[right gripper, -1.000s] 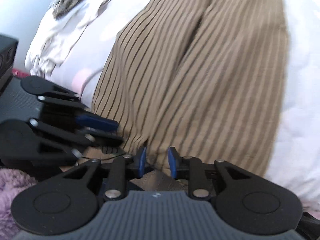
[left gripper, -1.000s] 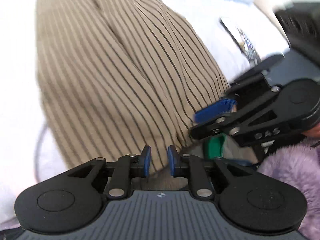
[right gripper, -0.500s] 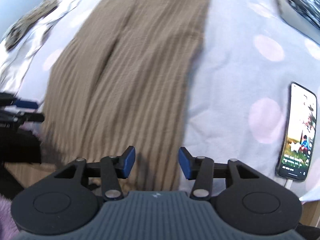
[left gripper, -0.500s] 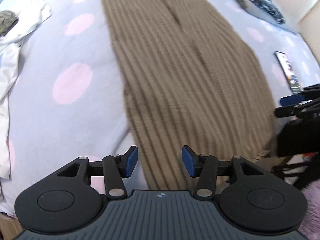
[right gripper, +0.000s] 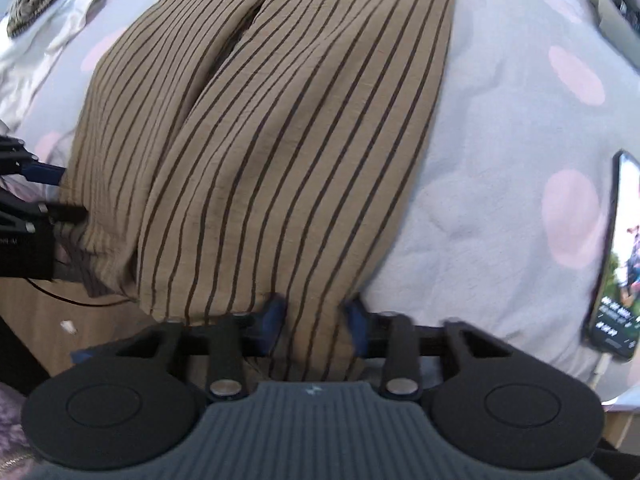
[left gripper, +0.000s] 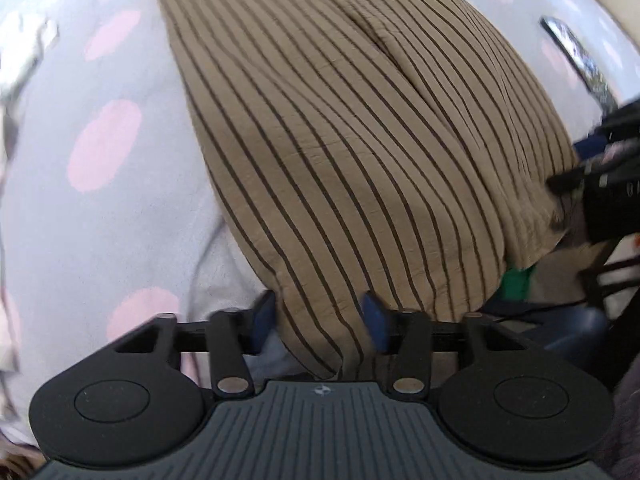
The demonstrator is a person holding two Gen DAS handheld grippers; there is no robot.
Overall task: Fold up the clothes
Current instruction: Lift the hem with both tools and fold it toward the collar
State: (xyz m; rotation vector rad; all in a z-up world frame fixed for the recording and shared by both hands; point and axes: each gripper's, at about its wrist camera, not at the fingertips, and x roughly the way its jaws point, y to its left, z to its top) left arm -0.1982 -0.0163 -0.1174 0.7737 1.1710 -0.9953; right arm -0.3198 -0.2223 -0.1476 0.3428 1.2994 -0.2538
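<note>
between both closing jaws, striped trousers hem, left corner, right corner

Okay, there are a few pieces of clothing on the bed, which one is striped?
The brown garment down the middle of the polka-dot bedspread, dark pinstripes along its length. The crumpled white clothes at the far edge are plain.

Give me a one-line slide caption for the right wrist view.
Right gripper closing on the striped brown garment's near hem, on a polka-dot bedspread beside a phone.
</note>
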